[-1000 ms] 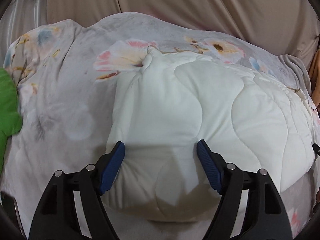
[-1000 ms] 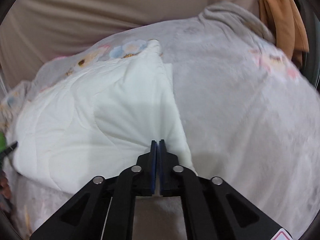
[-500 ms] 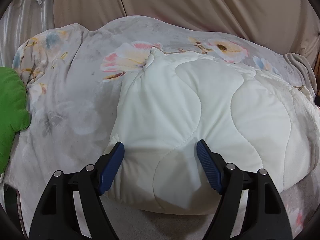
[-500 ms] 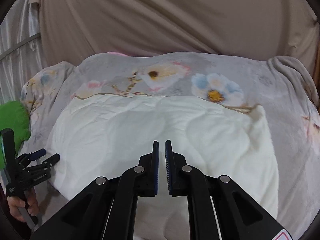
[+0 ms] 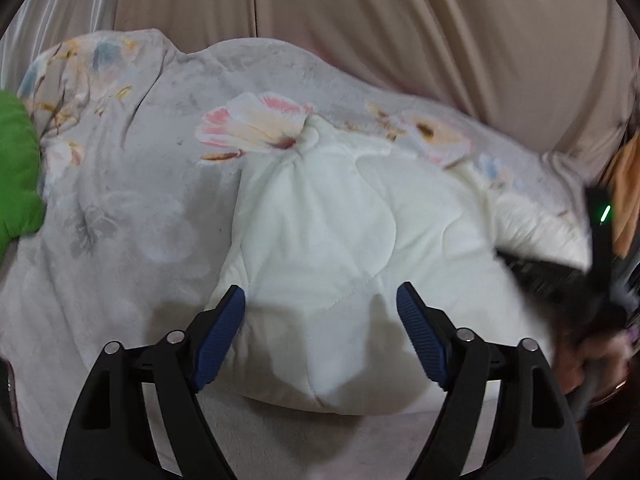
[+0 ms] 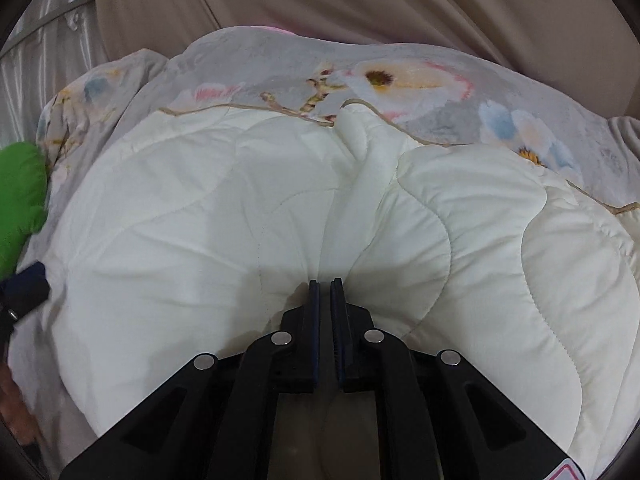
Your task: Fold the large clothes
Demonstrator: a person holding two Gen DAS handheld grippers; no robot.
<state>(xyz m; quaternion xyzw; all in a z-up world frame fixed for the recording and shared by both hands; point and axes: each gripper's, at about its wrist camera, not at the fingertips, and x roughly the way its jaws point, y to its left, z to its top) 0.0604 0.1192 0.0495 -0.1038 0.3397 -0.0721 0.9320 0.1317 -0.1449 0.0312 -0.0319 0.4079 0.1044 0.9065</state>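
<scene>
A large quilt lies spread out, its white quilted side (image 5: 340,220) folded over its grey floral side (image 5: 140,140). My left gripper (image 5: 320,300) hovers over the near left corner of the white fold. Its jaws are opening and the pads touch nothing. The right gripper (image 6: 325,284) is all but shut, with a thin slit between the pads. Its tips rest on the middle of the white side (image 6: 200,208), where creases run together, and I see no fabric caught in the slit. It shows as a dark blur (image 5: 560,276) in the left wrist view.
A green cushion (image 5: 16,168) lies at the quilt's left end. A beige curtain (image 5: 400,20) hangs behind, and an orange cloth (image 5: 628,184) hangs at the far right. A person's hand (image 5: 592,360) holds the right gripper. The left gripper's tip (image 6: 24,288) shows at the left edge.
The right gripper swept left from the quilt's right edge to its middle, parted to a slit and came down onto the white side. The left gripper drew back slightly and its jaws widened.
</scene>
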